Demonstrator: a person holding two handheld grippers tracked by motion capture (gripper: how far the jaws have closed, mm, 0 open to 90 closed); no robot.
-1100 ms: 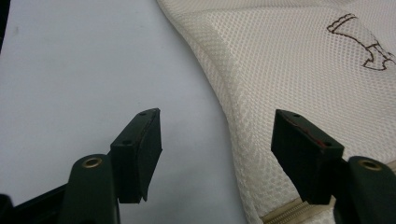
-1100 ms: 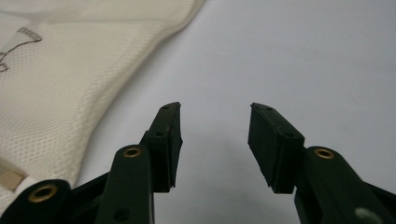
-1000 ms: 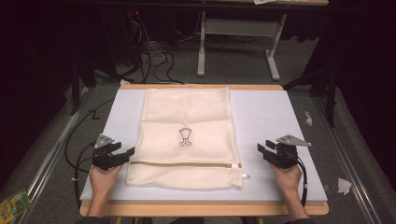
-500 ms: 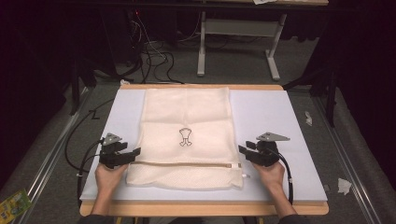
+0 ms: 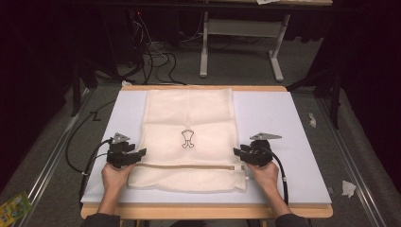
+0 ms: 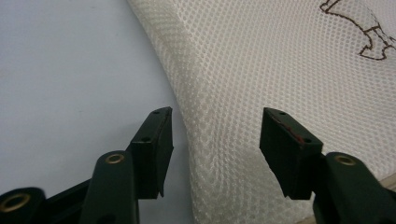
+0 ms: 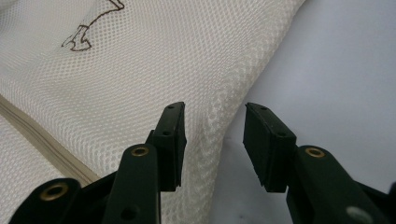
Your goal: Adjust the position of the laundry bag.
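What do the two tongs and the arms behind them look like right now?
Both the left tongs and the right tongs are black, each topped by a grey three-cornered plate and trailing a black cable. Seen close, the jaws are flat black blocks on arms with brass-coloured rivets; one left pad has reddish scuffs. The person wears dark sleeves.

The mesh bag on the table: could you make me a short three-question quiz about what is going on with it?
1. True or false: the left gripper has clamped the mesh bag.
2. Which part of the bag lies between the right gripper's jaws? A) its side edge B) the zipper C) the printed motif
3. What colour is the mat under the bag?

Key: 1. False: the jaws have just been closing, with the bag's edge between them, unpinched. 2. A. 3. Pale lavender-blue.
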